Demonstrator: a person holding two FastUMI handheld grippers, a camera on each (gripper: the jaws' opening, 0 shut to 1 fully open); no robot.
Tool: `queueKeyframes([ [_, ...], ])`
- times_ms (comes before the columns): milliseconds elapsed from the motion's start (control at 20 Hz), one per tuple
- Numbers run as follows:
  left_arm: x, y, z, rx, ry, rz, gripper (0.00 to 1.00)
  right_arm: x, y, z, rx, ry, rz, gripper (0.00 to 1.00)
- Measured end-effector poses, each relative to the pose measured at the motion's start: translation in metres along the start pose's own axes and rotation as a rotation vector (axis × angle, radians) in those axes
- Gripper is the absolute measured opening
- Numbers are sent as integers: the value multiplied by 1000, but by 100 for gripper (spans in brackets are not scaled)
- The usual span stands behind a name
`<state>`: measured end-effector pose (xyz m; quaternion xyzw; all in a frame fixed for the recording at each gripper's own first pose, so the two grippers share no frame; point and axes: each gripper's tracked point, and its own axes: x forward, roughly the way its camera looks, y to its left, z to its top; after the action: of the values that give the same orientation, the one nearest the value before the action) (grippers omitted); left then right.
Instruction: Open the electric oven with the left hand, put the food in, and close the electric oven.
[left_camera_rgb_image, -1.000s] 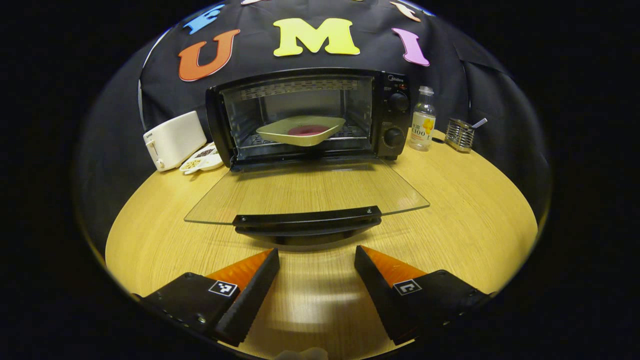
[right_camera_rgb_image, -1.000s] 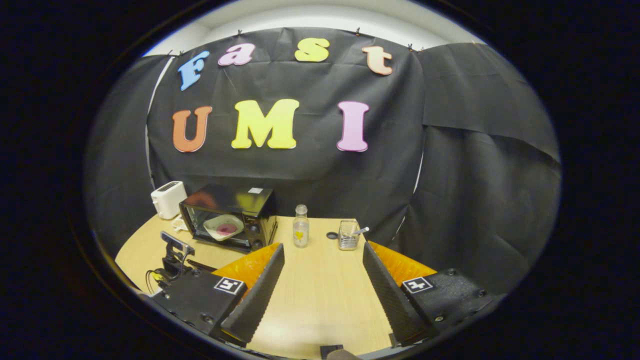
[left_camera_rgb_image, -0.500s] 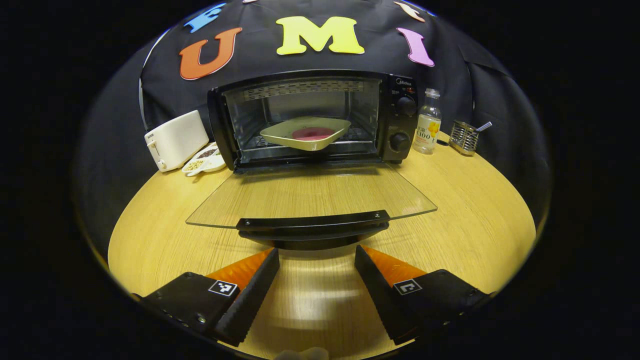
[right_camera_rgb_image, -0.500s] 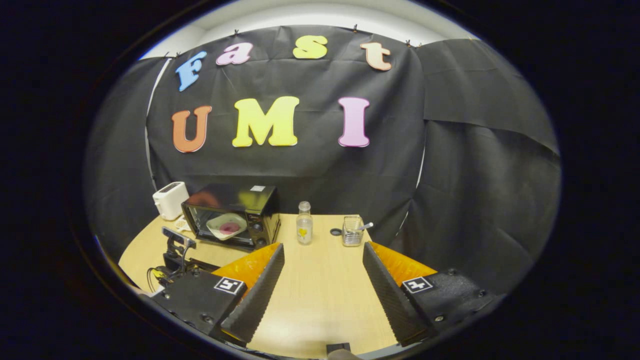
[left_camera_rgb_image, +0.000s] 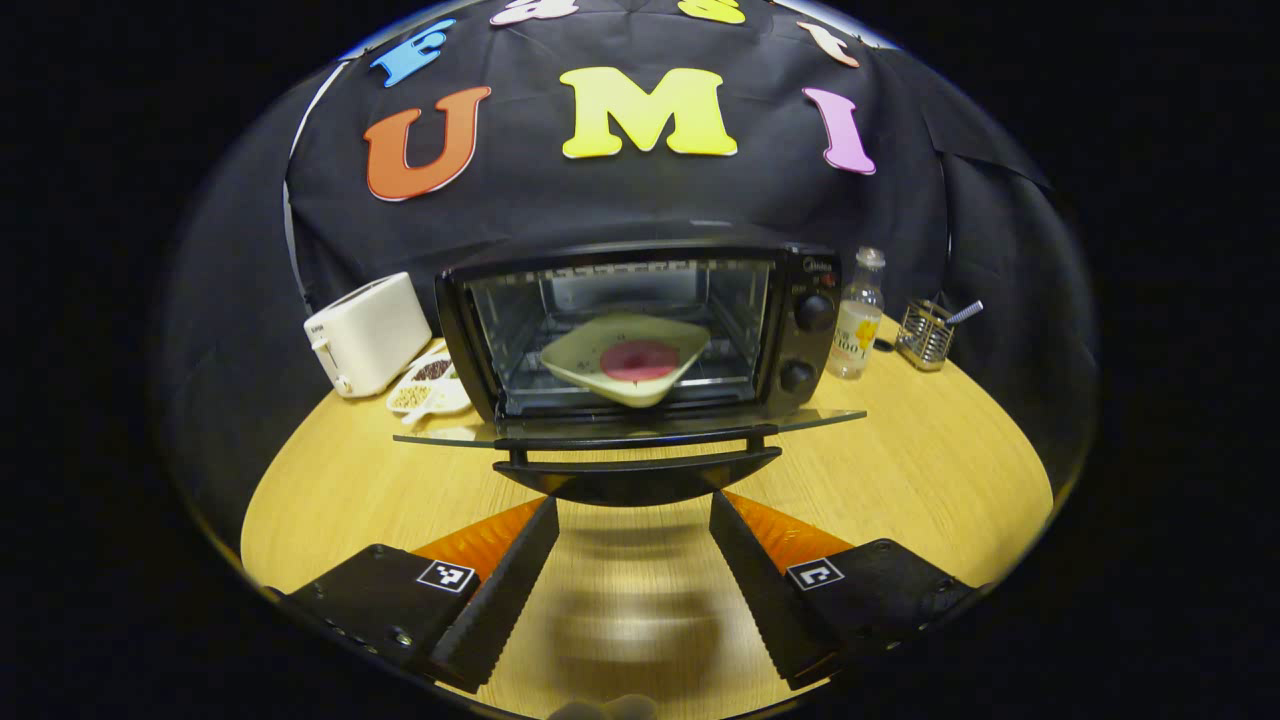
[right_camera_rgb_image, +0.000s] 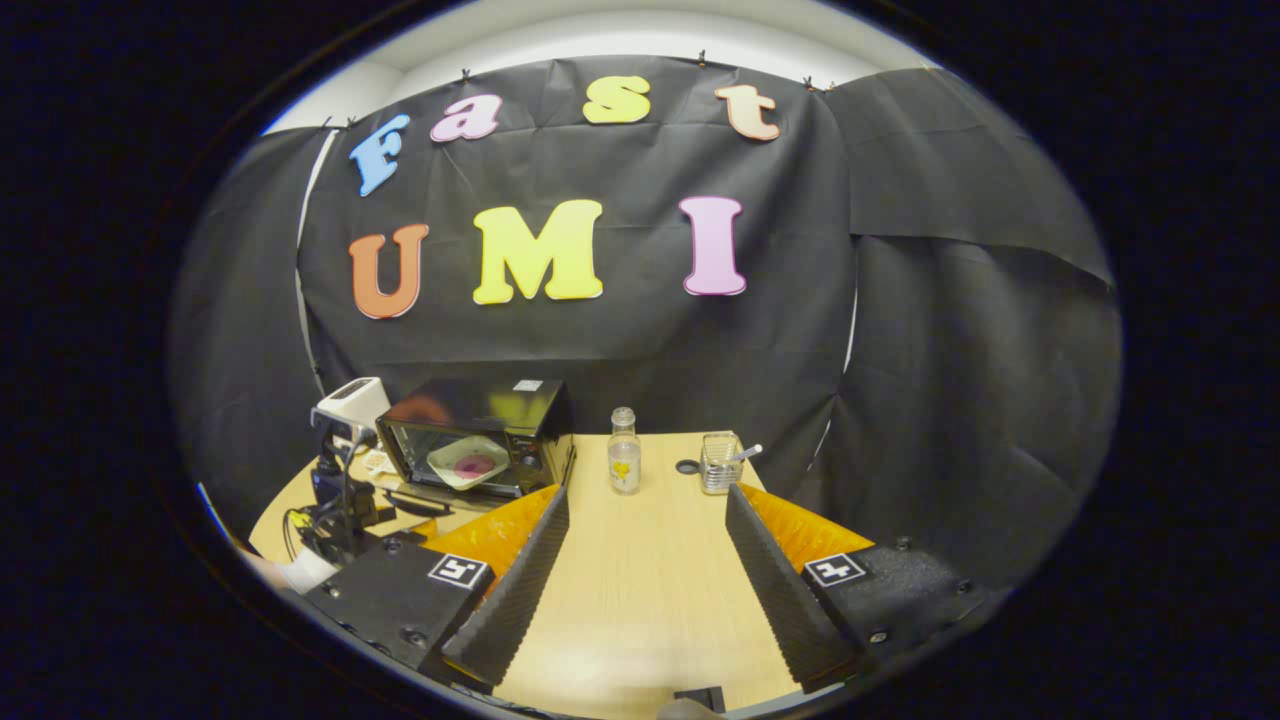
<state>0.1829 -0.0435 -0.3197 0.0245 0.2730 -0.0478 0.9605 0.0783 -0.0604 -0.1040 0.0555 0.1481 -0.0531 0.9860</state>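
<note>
The oven (left_camera_rgb_image: 640, 335) stands toward the far edge of the tabletop (left_camera_rgb_image: 930, 460), and its glass door (left_camera_rgb_image: 630, 428) is now seen almost edge-on in the left gripper view. Half a second ago the pane lay as a broad sheet toward the camera; it now shows as a thin strip across the oven's mouth, and the oven top has come into sight. The door's dark handle (left_camera_rgb_image: 637, 474) sits just above the tips of the left hand-held gripper (left_camera_rgb_image: 634, 515), whose fingers stand well apart with nothing between them; whether they touch the handle cannot be told.

The food (left_camera_rgb_image: 640, 360), a pink round on a pale plate (left_camera_rgb_image: 590, 360), lies inside the oven on its rack, as before.

To the oven's left, near the far left edge, are a white toaster (left_camera_rgb_image: 367, 333) and a small white dish (left_camera_rgb_image: 428, 385) of seeds beside it. To its right stand a clear bottle (left_camera_rgb_image: 858, 315) and, further toward the far right edge, a wire holder (left_camera_rgb_image: 923, 333).

The right hand-held gripper (right_camera_rgb_image: 645, 510) hangs over the near right part of the tabletop, well apart from the oven, its fingers spread wide and empty, much as a half second ago. In the right gripper view the left hand-held gripper's body is at the lower left, nearer the oven front than before.
</note>
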Motion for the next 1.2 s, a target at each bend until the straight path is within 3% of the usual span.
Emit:
queueKeyframes([
  [150,0,4,30,-2,-52,-3,97,-2,-1,2,13,-14,-7,100],
  [450,-15,3,35,31,-72,-11,97,-10,7,9,18,-35,-4,96],
  [750,19,-1,26,28,-20,-3,97,-11,13,5,-13,-15,7,96],
  [1050,38,11,67,-2,-92,31,97,-8,2,13,-24,-25,-16,96],
  [1200,32,14,66,3,-91,33,98,-2,5,9,-13,-9,-9,96],
])
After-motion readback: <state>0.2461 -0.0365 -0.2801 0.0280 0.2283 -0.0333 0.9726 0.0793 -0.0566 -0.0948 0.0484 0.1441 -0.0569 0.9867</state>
